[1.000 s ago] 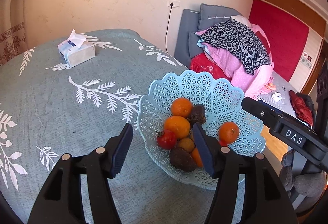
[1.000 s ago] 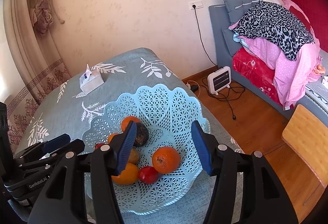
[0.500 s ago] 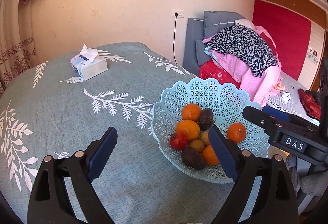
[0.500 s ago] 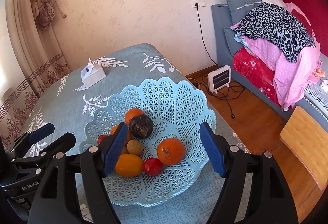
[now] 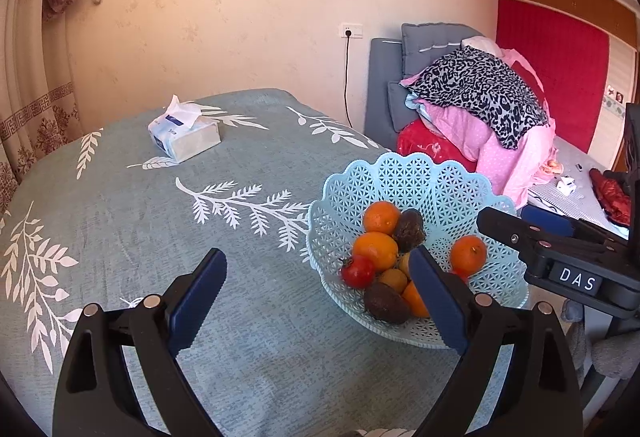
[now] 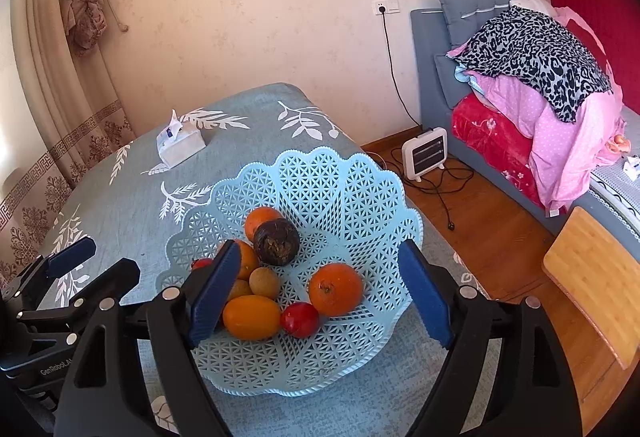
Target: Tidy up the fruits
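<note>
A light blue lattice fruit basket [image 5: 420,181] [image 6: 320,177] stands near the table's right edge. It holds several oranges [image 5: 380,217] [image 6: 335,289], a red tomato [image 5: 357,272] [image 6: 299,319], dark brown fruits [image 5: 409,230] [image 6: 277,242] and small yellowish fruits [image 6: 264,282]. My left gripper [image 5: 318,295] is open and empty, above the tablecloth just left of the basket. My right gripper [image 6: 320,295] is open and empty, above the basket's near side. Each gripper shows in the other's view: the right [image 5: 560,249], the left [image 6: 72,277].
A tissue box [image 5: 184,135] [image 6: 180,143] lies far back on the teal leaf-print tablecloth [image 5: 120,237]. Right of the table are a wood floor, a small heater [image 6: 425,153], a bed piled with clothes [image 5: 480,105] and a wooden board [image 6: 592,285].
Both grippers have pulled back and up from the basket and their jaws have opened wider. The fruits in the basket have not moved.
</note>
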